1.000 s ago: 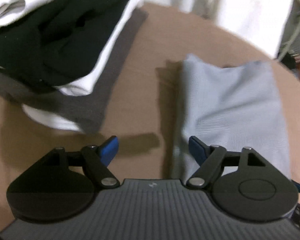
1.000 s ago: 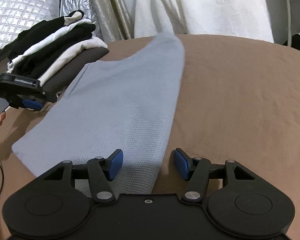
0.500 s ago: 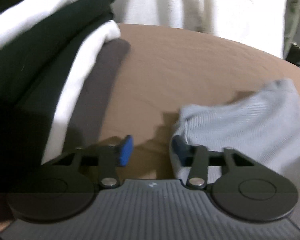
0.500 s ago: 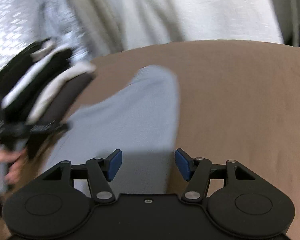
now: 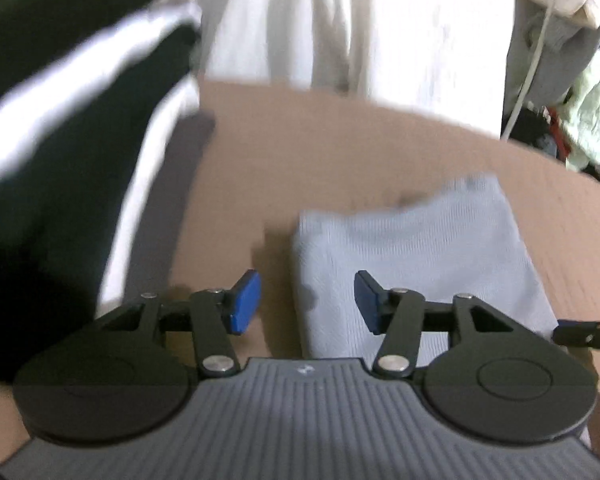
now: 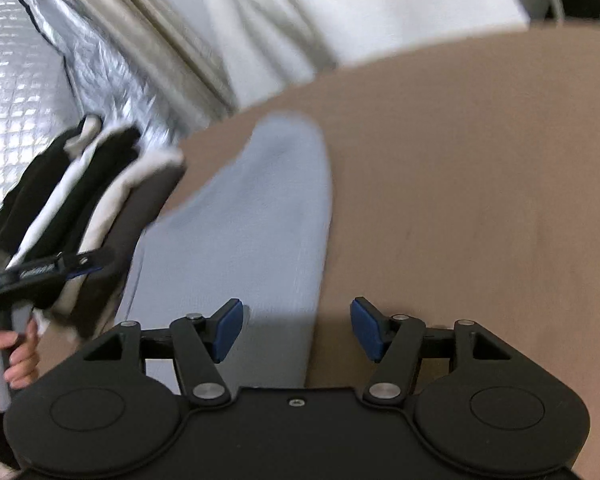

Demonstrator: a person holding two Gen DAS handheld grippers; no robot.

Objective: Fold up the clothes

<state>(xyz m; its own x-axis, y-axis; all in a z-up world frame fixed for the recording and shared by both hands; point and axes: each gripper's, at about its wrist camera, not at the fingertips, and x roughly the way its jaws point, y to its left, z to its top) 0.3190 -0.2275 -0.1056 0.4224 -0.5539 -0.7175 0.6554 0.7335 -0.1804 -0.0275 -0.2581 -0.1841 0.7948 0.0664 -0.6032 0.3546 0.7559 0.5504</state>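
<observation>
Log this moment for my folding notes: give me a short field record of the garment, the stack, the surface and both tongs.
garment: light blue-grey cloth, folded into a long strip, lying flat
surface: brown table
stack: folded black, white and dark grey clothes, left of the garment, apart from it
left tongs: open, holding nothing, straddling the garment's left edge
right tongs: open, holding nothing, straddling the garment's right edge
backdrop: white fabric hanging behind the table
</observation>
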